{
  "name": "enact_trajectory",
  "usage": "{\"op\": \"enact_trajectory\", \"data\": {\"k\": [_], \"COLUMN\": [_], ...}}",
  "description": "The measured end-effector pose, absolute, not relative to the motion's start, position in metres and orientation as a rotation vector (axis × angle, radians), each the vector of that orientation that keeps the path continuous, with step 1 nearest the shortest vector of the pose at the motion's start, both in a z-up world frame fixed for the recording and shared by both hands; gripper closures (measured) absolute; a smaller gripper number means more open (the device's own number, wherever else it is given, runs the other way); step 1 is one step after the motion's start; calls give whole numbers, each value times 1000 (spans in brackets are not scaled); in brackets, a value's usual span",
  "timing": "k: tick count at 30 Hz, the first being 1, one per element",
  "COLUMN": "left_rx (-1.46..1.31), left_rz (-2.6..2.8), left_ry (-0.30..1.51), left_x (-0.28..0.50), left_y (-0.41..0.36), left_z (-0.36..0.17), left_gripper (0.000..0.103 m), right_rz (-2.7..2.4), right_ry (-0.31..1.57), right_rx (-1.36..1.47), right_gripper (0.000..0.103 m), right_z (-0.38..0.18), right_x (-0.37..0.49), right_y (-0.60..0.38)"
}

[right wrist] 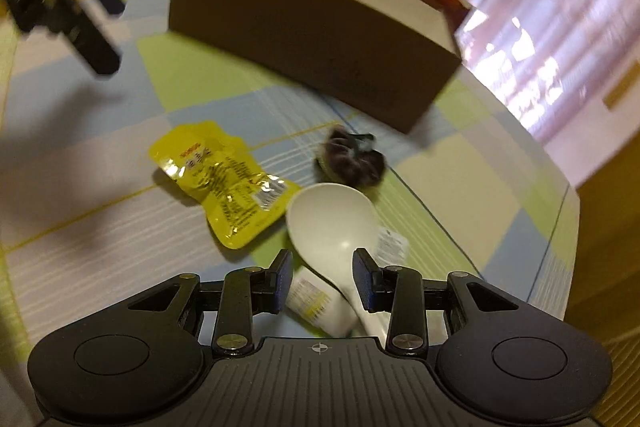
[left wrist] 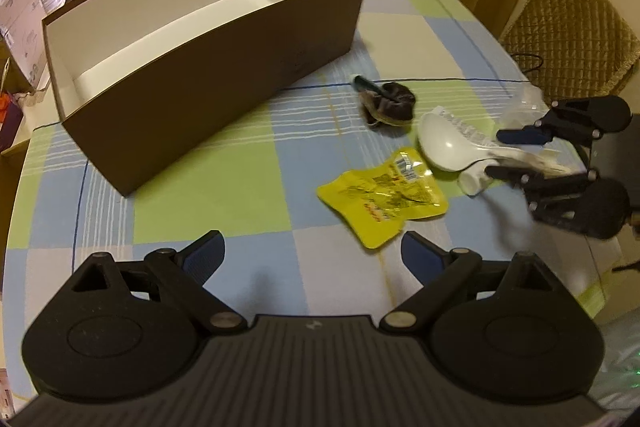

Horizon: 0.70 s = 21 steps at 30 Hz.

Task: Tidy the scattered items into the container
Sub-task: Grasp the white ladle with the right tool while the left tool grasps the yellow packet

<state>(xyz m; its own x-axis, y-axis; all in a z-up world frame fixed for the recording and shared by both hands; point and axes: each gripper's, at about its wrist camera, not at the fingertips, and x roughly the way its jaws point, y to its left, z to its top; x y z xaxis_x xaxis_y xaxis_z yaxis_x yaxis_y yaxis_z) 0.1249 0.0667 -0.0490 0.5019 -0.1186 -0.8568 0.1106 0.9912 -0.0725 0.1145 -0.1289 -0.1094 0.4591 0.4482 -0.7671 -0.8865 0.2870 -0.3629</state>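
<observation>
- Right gripper (right wrist: 320,277) hanging low over the checked tablecloth (right wrist: 100,227), fingers parted to a middling gap and straddling the handle of the white spoon (right wrist: 332,227); pads not yet pressing on it, nothing gripped.
- Lying just below and between those fingers, a small white bottle (right wrist: 320,303) with a printed label, tucked under the spoon handle and touching it.
- Spreading out straight ahead of the fingertips, the spoon's bowl, facing up.
- Sitting just ahead and to the left of the spoon bowl, a yellow foil pouch (right wrist: 224,183), flat on the cloth, one corner close to the bowl's rim.
- Resting ahead of the bowl and slightly right, a dark scrunchie (right wrist: 352,159) with a thin dark pen-like item poking out; blurred, hard to tell more.
- Standing farther ahead, beyond scrunchie and pouch, the long brown box (right wrist: 304,39), open at the top, white inside.
- Left gripper (left wrist: 312,255) hovering above the cloth, fingers spread wide, holding nothing; pouch (left wrist: 382,197) just ahead and right of its right fingertip, box (left wrist: 208,83) ahead and left, showing a bare white floor.
- Showing at far right of the left wrist view, the right gripper (left wrist: 496,153) beside the spoon (left wrist: 444,147).
</observation>
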Motion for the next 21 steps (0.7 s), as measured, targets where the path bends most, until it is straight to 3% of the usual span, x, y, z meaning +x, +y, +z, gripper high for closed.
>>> {"op": "enact_trajectory", "data": {"k": [7,8,9,21], "left_rx": [-36,-39,-41,-142], "left_rz": [-90,-85,-81,-216], "left_ry": [1060,1064,1067,1086], "left_x": [130,131,131,146], "left_y": [92,95,98,99], "left_z": [-61,-63,-65,-82], "left_gripper": [11,11,11,12], "right_rz": [931,925,922,871], "right_ry": [528,513,503,396], "right_rx": [-999,-1013,-1029,-888], "right_gripper": [65,76,95,99], "right_z": [-143,-147,-151,-97], "right_x": [108,107,107,98], "right_y": [-103,-101,-99,-118]}}
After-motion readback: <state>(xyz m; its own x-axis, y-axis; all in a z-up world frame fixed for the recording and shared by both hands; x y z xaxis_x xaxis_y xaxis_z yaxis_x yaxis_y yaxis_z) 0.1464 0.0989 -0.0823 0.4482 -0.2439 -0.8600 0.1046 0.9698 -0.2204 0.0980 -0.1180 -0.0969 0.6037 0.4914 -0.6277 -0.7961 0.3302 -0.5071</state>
